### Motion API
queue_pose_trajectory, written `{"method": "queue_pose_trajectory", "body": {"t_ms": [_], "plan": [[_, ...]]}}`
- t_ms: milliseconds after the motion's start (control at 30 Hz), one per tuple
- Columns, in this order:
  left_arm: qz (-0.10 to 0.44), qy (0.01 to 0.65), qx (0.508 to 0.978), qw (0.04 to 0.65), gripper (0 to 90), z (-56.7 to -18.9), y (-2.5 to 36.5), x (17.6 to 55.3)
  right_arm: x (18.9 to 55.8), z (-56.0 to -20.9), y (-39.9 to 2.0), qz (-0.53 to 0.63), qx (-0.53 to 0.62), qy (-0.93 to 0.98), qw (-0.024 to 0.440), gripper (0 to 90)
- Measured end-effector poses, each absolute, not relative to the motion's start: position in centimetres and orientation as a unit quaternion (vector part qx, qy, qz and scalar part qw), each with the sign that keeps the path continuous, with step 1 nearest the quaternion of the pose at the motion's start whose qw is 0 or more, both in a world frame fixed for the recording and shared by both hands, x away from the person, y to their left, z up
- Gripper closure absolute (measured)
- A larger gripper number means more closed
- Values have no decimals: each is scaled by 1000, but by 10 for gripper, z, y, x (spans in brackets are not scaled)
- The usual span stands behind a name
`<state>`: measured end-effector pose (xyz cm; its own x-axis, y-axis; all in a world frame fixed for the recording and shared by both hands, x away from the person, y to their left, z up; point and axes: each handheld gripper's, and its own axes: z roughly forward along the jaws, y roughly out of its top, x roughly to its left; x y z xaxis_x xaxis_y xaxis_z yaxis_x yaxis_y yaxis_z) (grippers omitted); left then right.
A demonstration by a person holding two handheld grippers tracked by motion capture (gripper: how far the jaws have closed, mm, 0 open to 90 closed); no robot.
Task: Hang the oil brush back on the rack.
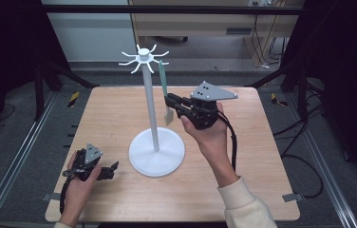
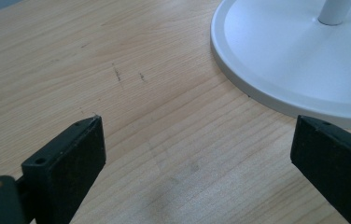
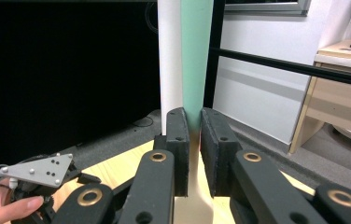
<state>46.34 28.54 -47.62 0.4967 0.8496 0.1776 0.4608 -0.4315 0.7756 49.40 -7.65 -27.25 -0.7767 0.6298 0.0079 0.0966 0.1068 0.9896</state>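
Right gripper [image 1: 169, 101] raised over table [image 1: 115, 109], jaws pinching the green-handled spatula [image 1: 163, 78] on its handle. The spatula hangs from 1 hook of the white stand [image 1: 154, 118], just beside the pole, its pale blade [image 1: 168, 115] below the jaws. Left gripper [image 1: 111, 169] rests low at table's near left, jaws spread, nothing between them. No legible writing or brand on any item.

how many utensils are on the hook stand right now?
1. A green-handled spatula hangs from a hook on the right side of the white stand, beside the pole; the right gripper is clamped on its handle. The other hooks look bare.
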Motion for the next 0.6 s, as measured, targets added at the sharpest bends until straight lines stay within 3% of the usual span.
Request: {"method": "queue_pose_trajectory", "body": {"t_ms": [300,600], "plan": [[287,412,796,339,29,-476,285,463,497,-274,-74,622,253,710,213,813],[286,412,796,339,29,-476,285,463,496,-274,-74,619,252,712,216,725]]}}
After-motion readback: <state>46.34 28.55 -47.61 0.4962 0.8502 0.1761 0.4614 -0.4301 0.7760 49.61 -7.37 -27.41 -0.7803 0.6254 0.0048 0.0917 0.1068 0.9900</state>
